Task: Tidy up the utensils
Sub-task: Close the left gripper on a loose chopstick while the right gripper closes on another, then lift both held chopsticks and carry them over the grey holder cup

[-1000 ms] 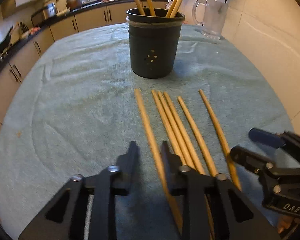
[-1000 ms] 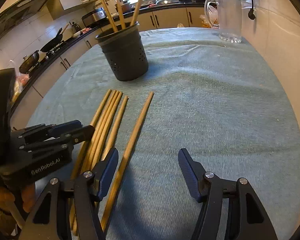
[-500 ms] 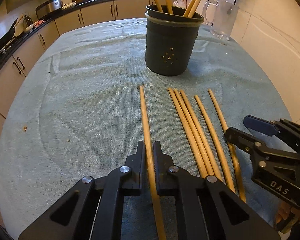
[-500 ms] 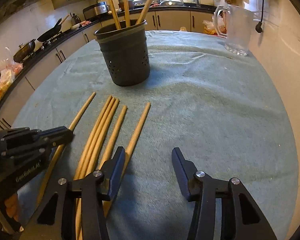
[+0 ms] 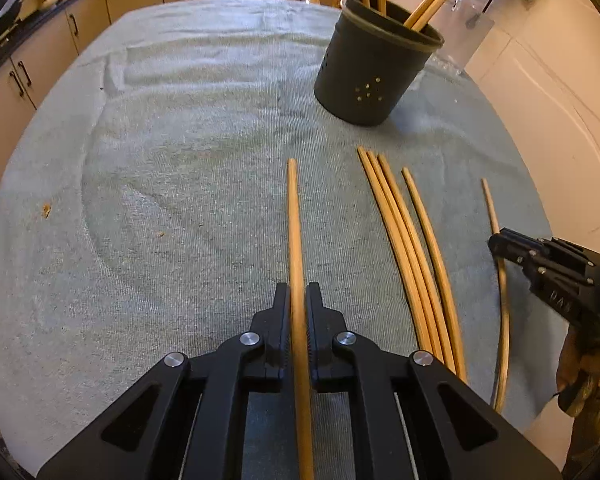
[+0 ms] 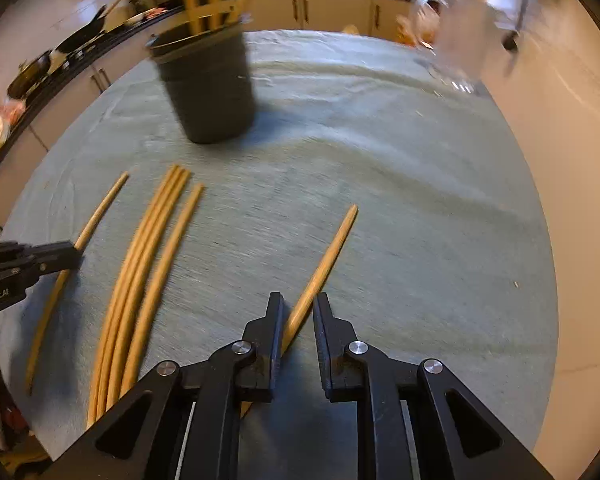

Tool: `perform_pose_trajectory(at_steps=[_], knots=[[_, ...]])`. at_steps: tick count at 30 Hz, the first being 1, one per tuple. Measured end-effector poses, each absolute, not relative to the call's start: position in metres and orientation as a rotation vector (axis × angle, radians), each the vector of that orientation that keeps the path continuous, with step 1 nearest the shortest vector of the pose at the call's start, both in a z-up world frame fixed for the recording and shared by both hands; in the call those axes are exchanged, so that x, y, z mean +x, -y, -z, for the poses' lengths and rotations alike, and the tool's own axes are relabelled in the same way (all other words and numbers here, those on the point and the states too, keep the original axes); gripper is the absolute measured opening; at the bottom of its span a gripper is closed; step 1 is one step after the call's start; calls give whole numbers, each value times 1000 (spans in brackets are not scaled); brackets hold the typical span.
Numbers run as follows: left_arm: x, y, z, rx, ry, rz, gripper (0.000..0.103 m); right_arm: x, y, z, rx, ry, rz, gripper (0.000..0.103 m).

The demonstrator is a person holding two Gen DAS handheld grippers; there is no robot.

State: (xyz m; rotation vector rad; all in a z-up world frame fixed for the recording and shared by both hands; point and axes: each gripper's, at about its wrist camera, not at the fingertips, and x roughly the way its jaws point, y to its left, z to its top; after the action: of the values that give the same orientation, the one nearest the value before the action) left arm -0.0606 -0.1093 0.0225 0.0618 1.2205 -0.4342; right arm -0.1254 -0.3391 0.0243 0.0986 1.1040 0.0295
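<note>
My left gripper (image 5: 298,294) is shut on a wooden chopstick (image 5: 294,224) that points away from me over the teal cloth. My right gripper (image 6: 298,304) has its jaws closed in around another chopstick (image 6: 328,256), with a small gap still showing on the right side. Several more chopsticks (image 5: 404,236) lie side by side between the two; they also show in the right wrist view (image 6: 148,256). A dark perforated utensil holder (image 5: 374,68) stands at the back with several chopsticks upright in it, and appears blurred in the right wrist view (image 6: 208,88).
A teal towel (image 5: 180,140) covers the table. A clear glass jug (image 6: 456,40) stands at the back right near the wall. Kitchen cabinets and a counter run behind. Small crumbs (image 5: 46,211) lie on the cloth at left.
My left gripper closed on the leftmost chopstick and drew it away from the row. My right gripper narrowed around the rightmost chopstick, which has shifted right, apart from the others.
</note>
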Motion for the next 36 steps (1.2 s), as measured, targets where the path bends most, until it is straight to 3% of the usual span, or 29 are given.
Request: perform_pose_trajectory(at_steps=[7, 19, 22, 28, 36], knots=[[-35, 129, -22, 141, -1237, 400, 7, -113, 353, -25, 190, -1148, -7, 17], [-13, 142, -23, 171, -1205, 391, 8, -56, 337, -24, 39, -1245, 68, 21], [-16, 138, -23, 157, -1178, 398, 6, -58, 336, -24, 55, -1220, 64, 9], [-31, 117, -49, 61, -1092, 395, 6, -77, 344, -45, 164, -1094, 33, 6], [-78, 102, -132, 26, -790, 389, 6, -121, 358, -128, 221, -751, 26, 6]])
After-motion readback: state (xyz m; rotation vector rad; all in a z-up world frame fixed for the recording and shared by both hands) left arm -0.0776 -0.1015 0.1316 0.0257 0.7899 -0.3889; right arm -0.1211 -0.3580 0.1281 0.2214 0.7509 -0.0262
